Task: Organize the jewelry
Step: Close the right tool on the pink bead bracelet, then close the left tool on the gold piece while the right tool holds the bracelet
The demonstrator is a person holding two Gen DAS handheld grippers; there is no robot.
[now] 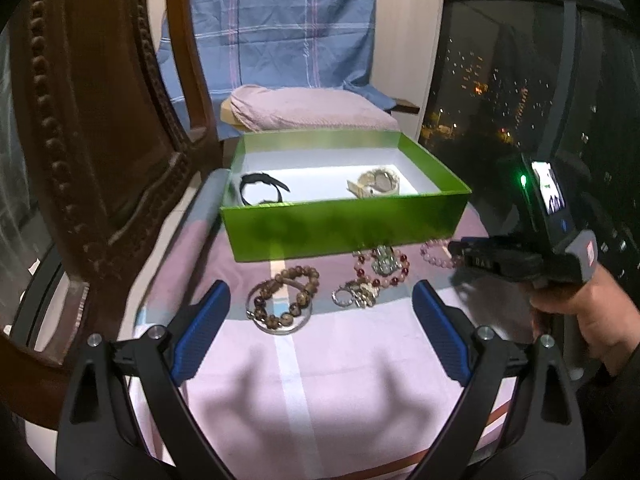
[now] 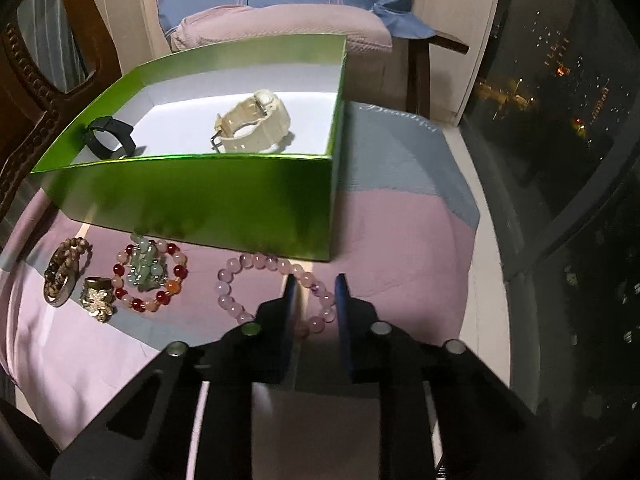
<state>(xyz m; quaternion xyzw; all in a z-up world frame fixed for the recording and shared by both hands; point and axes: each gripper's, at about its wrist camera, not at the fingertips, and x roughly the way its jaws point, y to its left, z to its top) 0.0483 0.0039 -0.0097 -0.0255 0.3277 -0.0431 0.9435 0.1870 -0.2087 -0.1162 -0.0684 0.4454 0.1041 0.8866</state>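
A green box (image 1: 344, 224) (image 2: 192, 204) holds a black watch (image 1: 260, 188) (image 2: 110, 138) and a white watch (image 1: 378, 184) (image 2: 254, 124). In front of it on the pink cloth lie a brown bead bracelet (image 1: 286, 296) (image 2: 66, 266), a metal ring (image 1: 356, 294) (image 2: 96, 294), a red and green bracelet (image 1: 382, 266) (image 2: 150, 276) and a pale pink bead bracelet (image 1: 436, 252) (image 2: 276, 292). My left gripper (image 1: 320, 312) is open, just short of the brown bracelet. My right gripper (image 2: 316, 284) (image 1: 460, 250) is narrowly open, its fingers on either side of the pink bracelet's right part.
A carved wooden chair back (image 1: 92, 128) stands close on the left. A pink pillow (image 1: 308, 110) and a blue checked cloth (image 1: 280, 28) are behind the box. A dark window (image 2: 560, 120) lies to the right, past the edge of the cloth.
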